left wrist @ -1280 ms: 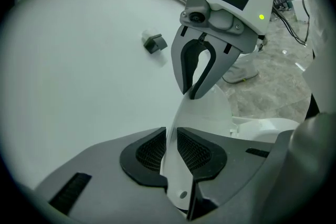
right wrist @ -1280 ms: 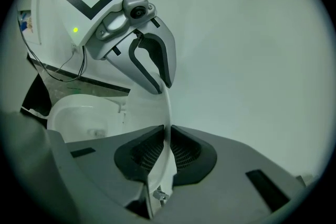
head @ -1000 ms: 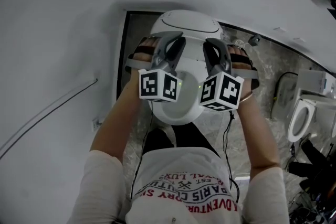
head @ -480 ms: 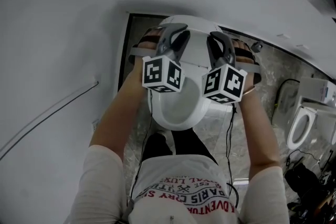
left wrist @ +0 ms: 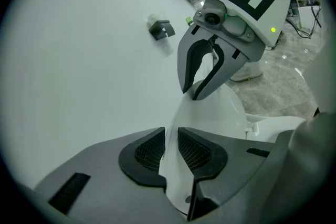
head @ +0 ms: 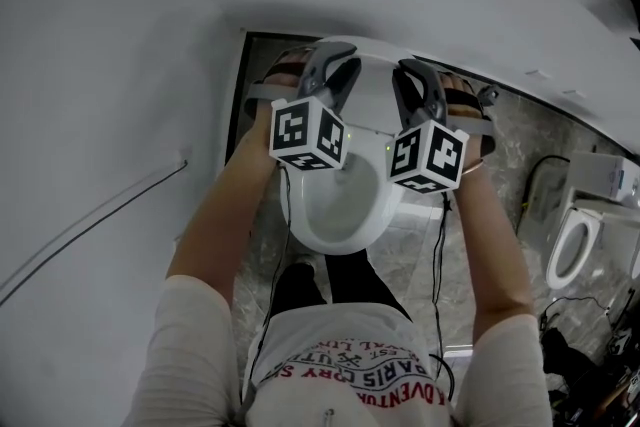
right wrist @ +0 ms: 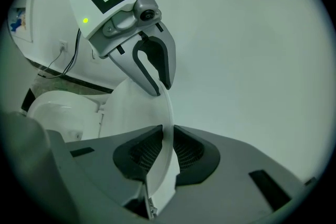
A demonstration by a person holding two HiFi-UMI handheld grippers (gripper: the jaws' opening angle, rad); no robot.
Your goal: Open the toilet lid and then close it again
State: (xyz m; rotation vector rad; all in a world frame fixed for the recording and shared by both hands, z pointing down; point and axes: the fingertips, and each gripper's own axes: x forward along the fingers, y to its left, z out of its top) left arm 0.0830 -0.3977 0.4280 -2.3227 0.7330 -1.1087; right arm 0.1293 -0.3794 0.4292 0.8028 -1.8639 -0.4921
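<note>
The white toilet lid (head: 372, 85) stands raised, close to the wall, over the open bowl (head: 340, 215). My left gripper (head: 335, 67) and right gripper (head: 410, 71) both hold its top rim, side by side. In the left gripper view the thin lid edge (left wrist: 220, 113) runs between my pads (left wrist: 149, 152), with the left gripper (left wrist: 170, 152) shut on it; the right gripper (left wrist: 202, 93) clamps the same rim further along. The right gripper view shows the lid (right wrist: 142, 113) pinched in the right gripper (right wrist: 168, 152), and the left gripper (right wrist: 160, 86) beyond it.
A white wall fills the left and top, with a cable (head: 100, 215) running across it. A small dark fitting (left wrist: 161, 29) is fixed on the wall. A second toilet (head: 575, 225) stands at the right on the marble floor (head: 500, 145). The person's legs are just before the bowl.
Both grippers have carried the lid's rim away from the person towards the wall. More of the open bowl shows below the marker cubes.
</note>
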